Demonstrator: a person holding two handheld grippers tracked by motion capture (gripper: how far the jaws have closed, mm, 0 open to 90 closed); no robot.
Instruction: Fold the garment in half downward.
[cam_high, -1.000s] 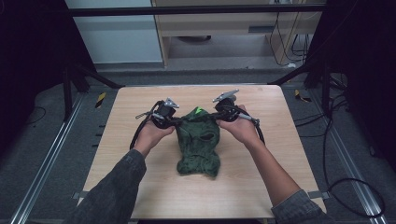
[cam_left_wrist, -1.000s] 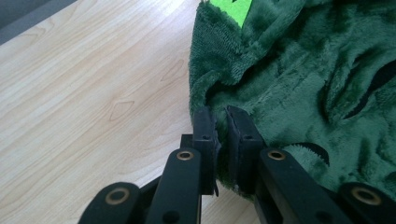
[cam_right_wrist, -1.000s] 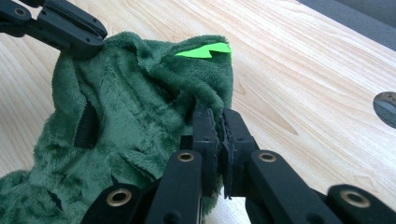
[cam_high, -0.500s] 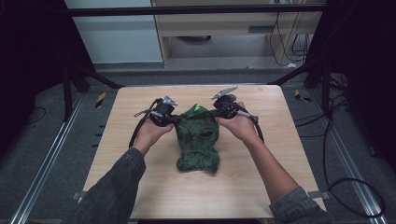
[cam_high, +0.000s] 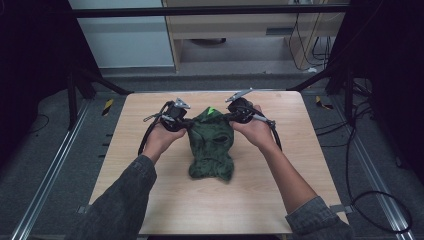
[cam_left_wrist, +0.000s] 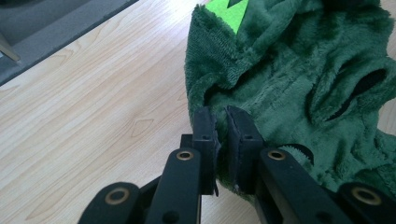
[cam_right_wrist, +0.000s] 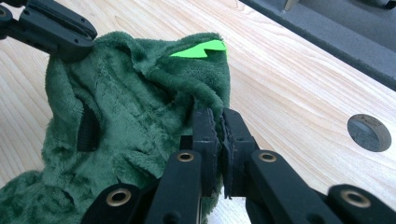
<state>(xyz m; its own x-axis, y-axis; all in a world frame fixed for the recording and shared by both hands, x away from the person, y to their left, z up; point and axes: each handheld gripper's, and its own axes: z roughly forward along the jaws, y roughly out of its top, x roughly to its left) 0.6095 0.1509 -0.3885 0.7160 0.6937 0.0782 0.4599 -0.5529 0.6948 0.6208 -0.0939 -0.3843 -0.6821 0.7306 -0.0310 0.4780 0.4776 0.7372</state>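
- The left hand-held gripper (cam_high: 183, 121) is clenched on the near side edge of a dark green plush garment (cam_high: 211, 145); in the left gripper view its two black jaws stand almost together with a fold of the fleece pinched between them (cam_left_wrist: 223, 135).
- The right hand-held gripper (cam_high: 231, 117) grasps the opposite side edge of the same garment; in the right gripper view its jaws (cam_right_wrist: 219, 135) are closed on the fleece just below a bright green patch (cam_right_wrist: 200, 49).
- Between the two hand-held grippers the upper end of the plush garment is drawn up and spread, the bright green patch (cam_high: 212, 111) sitting at its top, midway between them.
- Below both hand-held grippers, toward the person, the rest of the garment lies crumpled on the wooden bench (cam_high: 150, 200), showing dark slit-like openings in the fleece (cam_left_wrist: 358, 91).
- Seen along the right hand-held gripper, the jaws of the left one grip the far corner of the fabric (cam_right_wrist: 56, 30).
- A person's left hand (cam_high: 162, 140) and right hand (cam_high: 256, 131) hold the tools, denim sleeves (cam_high: 120, 200) coming in from the near edge of the bench.
- Beyond the right hand-held gripper, a round dark hole (cam_right_wrist: 369, 132) is set in the bench top.
- A black cable (cam_high: 146, 136) loops out from the left hand-held gripper over the bench.
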